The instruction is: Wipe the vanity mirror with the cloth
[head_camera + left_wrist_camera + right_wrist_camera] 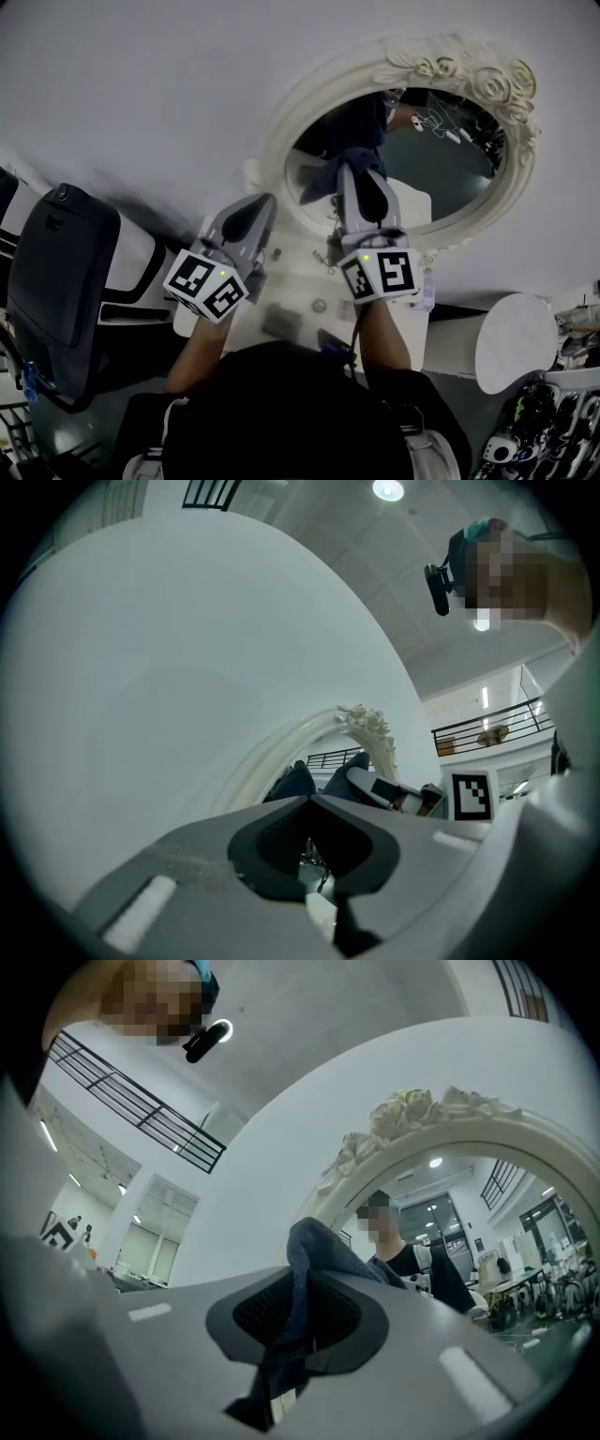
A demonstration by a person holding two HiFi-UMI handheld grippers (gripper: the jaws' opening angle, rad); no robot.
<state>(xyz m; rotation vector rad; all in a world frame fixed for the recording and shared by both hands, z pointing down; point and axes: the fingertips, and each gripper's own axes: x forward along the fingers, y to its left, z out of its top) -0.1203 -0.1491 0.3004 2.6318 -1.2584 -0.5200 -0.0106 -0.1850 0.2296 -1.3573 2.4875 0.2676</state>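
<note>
An oval vanity mirror (441,169) in an ornate white frame (469,70) hangs on a white wall. My right gripper (361,176) is shut on a dark blue cloth (323,178), which it holds up against the lower left of the glass. In the right gripper view the cloth (314,1251) bunches out between the closed jaws of the right gripper (305,1274), with the frame (422,1115) arching above. My left gripper (262,204) is shut and empty, by the wall just left of the frame. Its own view shows the left gripper (309,801) below the frame (281,752).
Below the mirror is a white vanity top (300,281) with a few small items. A black chair or case (56,281) stands at the left. At the lower right are a round white stool (516,342) and shoes (530,422) on the floor.
</note>
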